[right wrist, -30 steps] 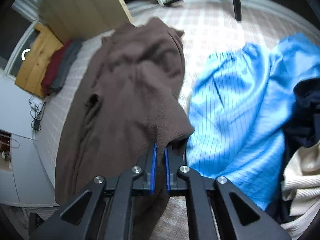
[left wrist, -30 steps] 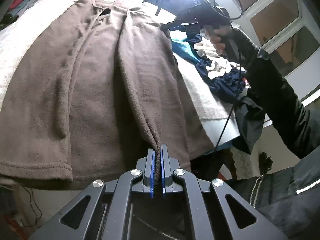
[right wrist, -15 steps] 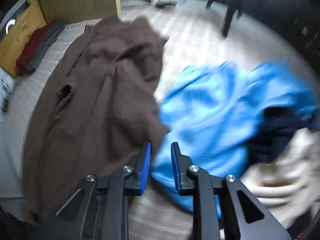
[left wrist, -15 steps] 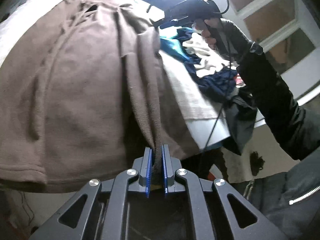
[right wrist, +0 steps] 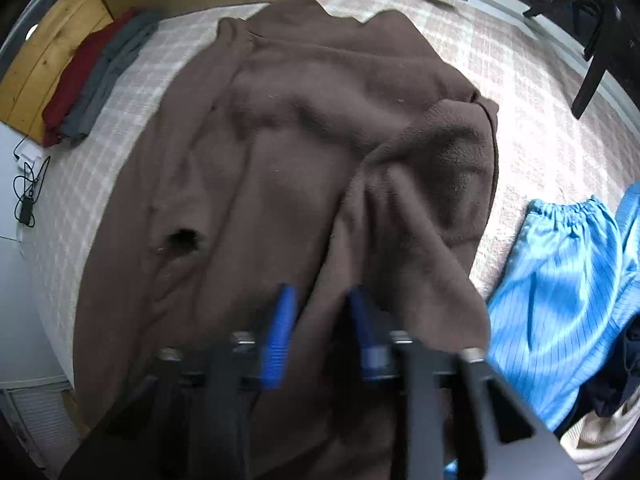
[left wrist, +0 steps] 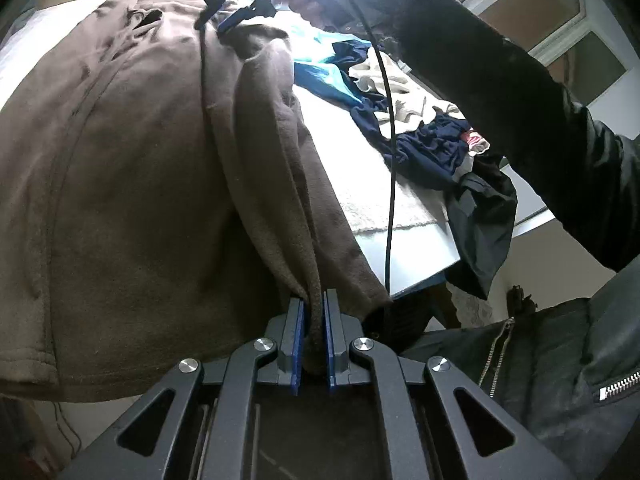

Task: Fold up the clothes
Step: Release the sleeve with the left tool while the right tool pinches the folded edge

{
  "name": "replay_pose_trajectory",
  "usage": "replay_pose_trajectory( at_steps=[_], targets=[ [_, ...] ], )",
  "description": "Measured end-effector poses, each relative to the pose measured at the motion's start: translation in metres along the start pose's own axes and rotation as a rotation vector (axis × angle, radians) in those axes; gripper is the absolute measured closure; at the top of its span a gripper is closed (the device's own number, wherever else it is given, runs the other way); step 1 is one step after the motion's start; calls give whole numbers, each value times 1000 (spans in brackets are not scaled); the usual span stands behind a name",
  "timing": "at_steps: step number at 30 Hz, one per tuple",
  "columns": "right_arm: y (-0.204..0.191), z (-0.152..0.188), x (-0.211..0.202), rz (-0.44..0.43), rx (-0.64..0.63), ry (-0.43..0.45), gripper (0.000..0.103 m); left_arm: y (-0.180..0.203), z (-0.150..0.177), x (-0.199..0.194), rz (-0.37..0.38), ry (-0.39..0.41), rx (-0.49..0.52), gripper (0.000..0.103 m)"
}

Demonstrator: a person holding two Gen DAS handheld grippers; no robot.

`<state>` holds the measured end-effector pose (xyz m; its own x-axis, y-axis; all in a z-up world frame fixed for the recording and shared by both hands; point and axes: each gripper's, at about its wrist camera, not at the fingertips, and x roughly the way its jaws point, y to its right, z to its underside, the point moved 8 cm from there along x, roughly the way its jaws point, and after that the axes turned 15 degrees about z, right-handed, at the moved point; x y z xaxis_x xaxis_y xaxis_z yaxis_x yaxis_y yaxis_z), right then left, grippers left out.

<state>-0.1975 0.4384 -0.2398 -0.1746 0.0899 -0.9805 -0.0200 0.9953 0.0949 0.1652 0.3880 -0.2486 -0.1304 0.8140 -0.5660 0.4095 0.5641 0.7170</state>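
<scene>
Clamping a rolled edge of the brown fleece garment [left wrist: 132,184], the left gripper [left wrist: 313,332] has its blue pads pressed against the bunched fabric at the near edge of the bed [left wrist: 372,184], where the garment's hem hangs over the side. The garment lies spread across the checked bed cover [right wrist: 532,92], its right side folded inward so that a flap [right wrist: 420,216] rests on the body of the cloth; a small dark opening [right wrist: 182,238] shows in its left half. The right gripper [right wrist: 320,320] hovers over the garment's lower middle with its blue-padded jaws parted and nothing between them; motion blur softens its outline. In the left wrist view, a hand [left wrist: 316,4] holds this gripper above the far part of the garment, and a black cable [left wrist: 390,140] hangs from it. Just beside the garment to the right lies a bright blue striped garment [right wrist: 560,288], with navy clothing [left wrist: 424,148] and cream clothing [left wrist: 400,92] heaped beyond it. Folded red and grey clothes [right wrist: 92,80] sit at the bed's far left corner against a wooden board [right wrist: 44,64].
</scene>
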Motion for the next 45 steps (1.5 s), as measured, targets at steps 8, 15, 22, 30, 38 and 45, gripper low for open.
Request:
replay_pose_trajectory(
  at_steps=[8, 15, 22, 30, 38, 45],
  targets=[
    [-1, -22, -39, -118, 21, 154, 100, 2, -8, -13, -46, 41, 17, 97],
    [-23, -15, -24, -113, -26, 107, 92, -44, -1, -27, -172, 26, -92, 93],
    [31, 59, -76, -159, 79, 159, 69, -19, 2, -56, -213, 38, 12, 89],
    [65, 91, -9, -206, 238, -9, 69, 15, 2, 5, -177, -111, 233, 75],
    [66, 90, -31, -254, 264, 55, 69, 6, 4, 36, -166, -196, 294, 94],
    [59, 81, -17, -101, 170, 50, 91, 23, -2, 28, -53, -148, 267, 100]
  ],
)
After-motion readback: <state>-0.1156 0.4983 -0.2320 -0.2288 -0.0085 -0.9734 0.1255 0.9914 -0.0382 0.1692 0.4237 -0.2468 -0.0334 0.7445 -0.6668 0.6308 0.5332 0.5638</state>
